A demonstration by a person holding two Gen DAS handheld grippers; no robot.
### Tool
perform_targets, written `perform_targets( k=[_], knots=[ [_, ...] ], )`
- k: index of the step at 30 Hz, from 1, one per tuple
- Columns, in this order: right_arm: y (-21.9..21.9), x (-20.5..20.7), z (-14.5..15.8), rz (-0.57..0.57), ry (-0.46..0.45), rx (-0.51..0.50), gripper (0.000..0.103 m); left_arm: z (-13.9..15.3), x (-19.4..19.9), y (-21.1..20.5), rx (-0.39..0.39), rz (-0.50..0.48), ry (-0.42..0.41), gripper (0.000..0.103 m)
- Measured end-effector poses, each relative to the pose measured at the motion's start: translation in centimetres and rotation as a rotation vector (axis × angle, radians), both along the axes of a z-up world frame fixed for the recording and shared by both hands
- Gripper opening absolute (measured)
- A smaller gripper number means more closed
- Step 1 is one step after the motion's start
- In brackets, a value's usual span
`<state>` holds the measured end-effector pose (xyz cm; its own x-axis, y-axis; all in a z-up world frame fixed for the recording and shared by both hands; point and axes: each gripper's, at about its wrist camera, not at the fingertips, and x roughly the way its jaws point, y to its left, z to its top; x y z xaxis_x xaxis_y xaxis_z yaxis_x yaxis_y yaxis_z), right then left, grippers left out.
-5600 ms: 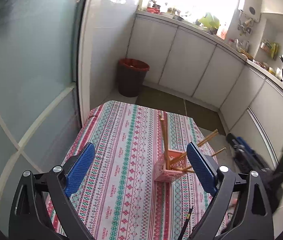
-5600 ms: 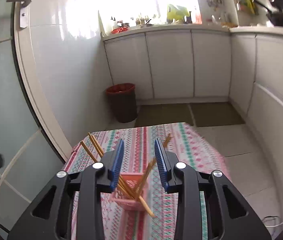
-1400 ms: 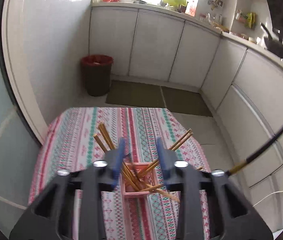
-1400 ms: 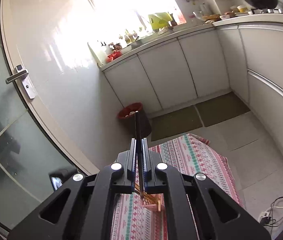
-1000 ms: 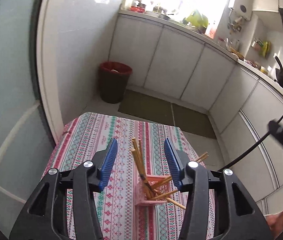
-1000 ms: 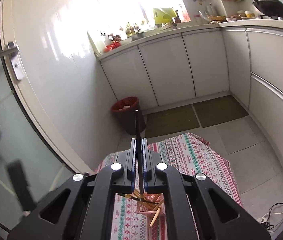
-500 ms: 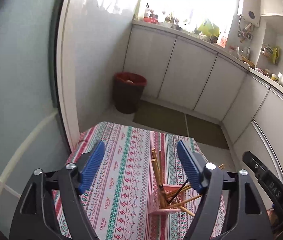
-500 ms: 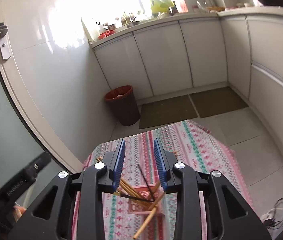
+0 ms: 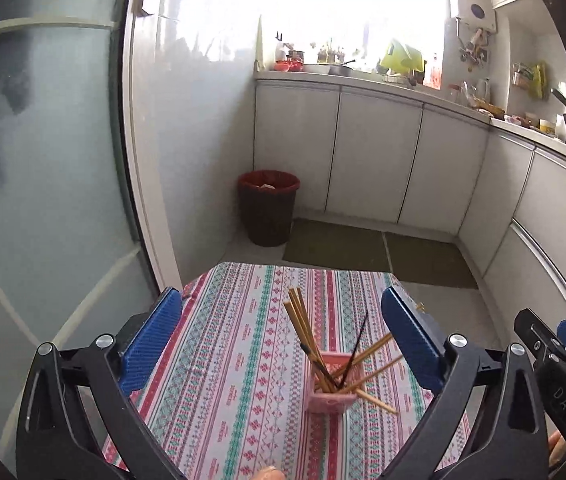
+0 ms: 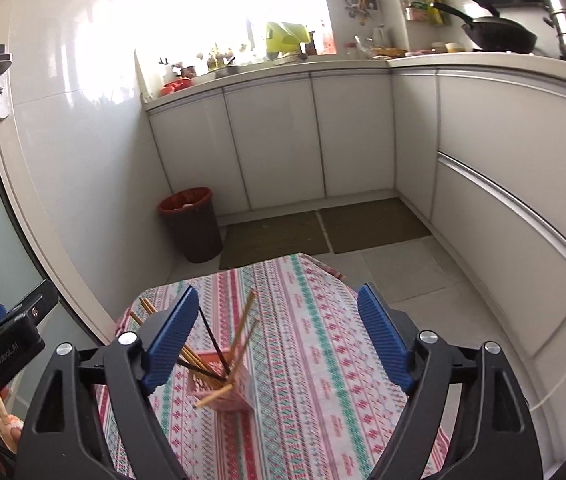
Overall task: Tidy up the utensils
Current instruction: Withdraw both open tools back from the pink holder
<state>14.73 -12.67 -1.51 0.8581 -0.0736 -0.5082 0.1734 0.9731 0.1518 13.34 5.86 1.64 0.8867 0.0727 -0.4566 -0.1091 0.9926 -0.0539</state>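
now: right gripper (image 10: 277, 334) spread wide and empty, its black chopstick (image 10: 211, 336) released into the pink holder (image 10: 223, 394) below and ahead, among the wooden chopsticks (image 9: 303, 326). left gripper (image 9: 281, 334) also spread, empty. likely nothing left to sort.

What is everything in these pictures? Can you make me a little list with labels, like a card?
place: a kitchen with white cabinets
table: covered by a striped patterned tablecloth
holder: pink basket standing on the tablecloth
inside holder: wooden chopsticks leaning different ways, plus one black chopstick
left gripper: open, holding nothing
right gripper: open, holding nothing
on the floor: dark bin with a red liner near the wall
loose utensils on the table: none that I can see
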Motion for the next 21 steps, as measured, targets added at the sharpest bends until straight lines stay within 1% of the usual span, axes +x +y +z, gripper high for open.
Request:
perform_targets(
  k=[1,2,5,9,13,18,21],
  knots=[
    [-0.3,-0.6,0.0,-0.01,0.002,-0.001,0.09,-0.1,-0.5,-0.3,-0.002,0.002,0.001,0.096],
    [-0.5,-1.0,-0.1,-0.016,0.001,-0.002,0.093,-0.2,-0.9,-0.5,-0.003,0.003,0.001,0.096],
    [-1.2,-2.5,-0.6,-0.04,0.006,0.002,0.096,-0.6,-2.1,-1.3,0.005,0.003,0.012,0.096],
    [-2.0,-3.7,-1.8,-0.06,0.036,0.007,0.096,-1.1,-3.3,-2.4,0.047,0.007,0.028,0.096],
    [-2.4,-4.7,-2.8,-0.088,0.044,-0.001,0.096,-1.6,-4.2,-3.4,0.075,0.002,0.03,0.096],
    [-2.9,-5.6,-2.9,-0.11,0.038,-0.015,0.096,-2.2,-4.7,-4.2,0.101,-0.016,0.031,0.096],
    [-3.1,-6.0,-2.8,-0.123,0.031,-0.007,0.096,-2.2,-4.8,-4.5,0.105,-0.02,0.029,0.096]
  ],
)
